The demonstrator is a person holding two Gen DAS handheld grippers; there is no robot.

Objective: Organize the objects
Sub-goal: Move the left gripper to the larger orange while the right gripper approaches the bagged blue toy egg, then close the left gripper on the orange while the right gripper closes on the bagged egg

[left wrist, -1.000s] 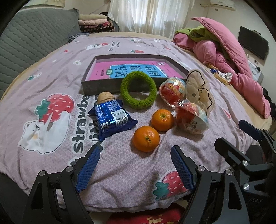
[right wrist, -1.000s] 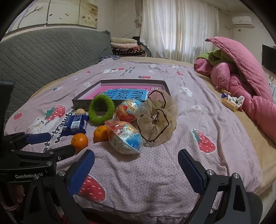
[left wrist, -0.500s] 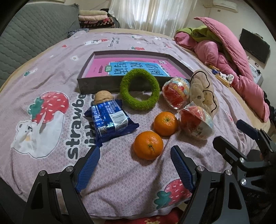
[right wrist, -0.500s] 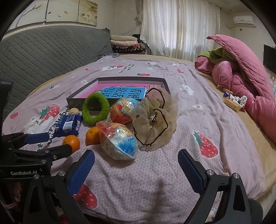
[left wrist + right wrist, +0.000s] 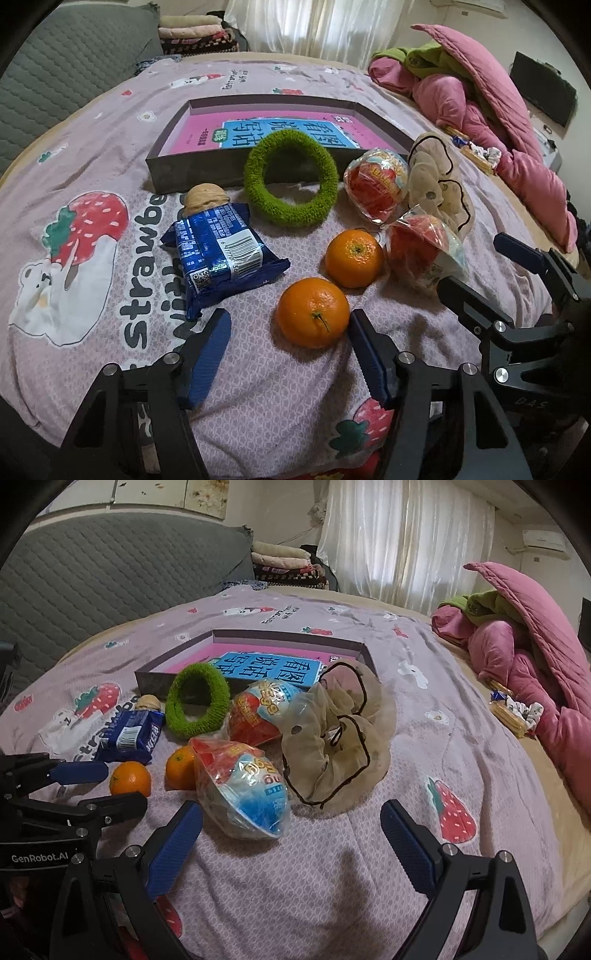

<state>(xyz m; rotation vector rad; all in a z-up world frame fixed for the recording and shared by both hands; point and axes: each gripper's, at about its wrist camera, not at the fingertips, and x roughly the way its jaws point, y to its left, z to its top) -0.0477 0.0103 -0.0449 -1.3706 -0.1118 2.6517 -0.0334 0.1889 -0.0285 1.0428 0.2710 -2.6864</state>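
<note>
**Bedspread laid out with small things to sort**

Lilac strawberry-print bedspread (image 5: 92, 155) covers the bed, with a heap of pink quilts (image 5: 535, 657) far off to the right of both grippers. Well ahead of the fingers lies a shallow grey box (image 5: 173, 173) holding a pink and blue book (image 5: 273, 133). Leaning on its front wall is a green fuzzy ring (image 5: 291, 184). A beige gauze scrunchie (image 5: 340, 738) sits ahead of the right gripper (image 5: 291, 845), whose fingers are spread wide and empty, one wrapped toy egg (image 5: 243, 794) just ahead of its left finger and a second egg (image 5: 258, 709) beyond. A blue snack packet (image 5: 218, 251) lies beyond the left finger of the left gripper (image 5: 290, 354). Its fingers are closing, not gripping; the nearer orange (image 5: 312, 312) sits at their tips, close against the right one, another orange (image 5: 352, 256) behind.
</note>
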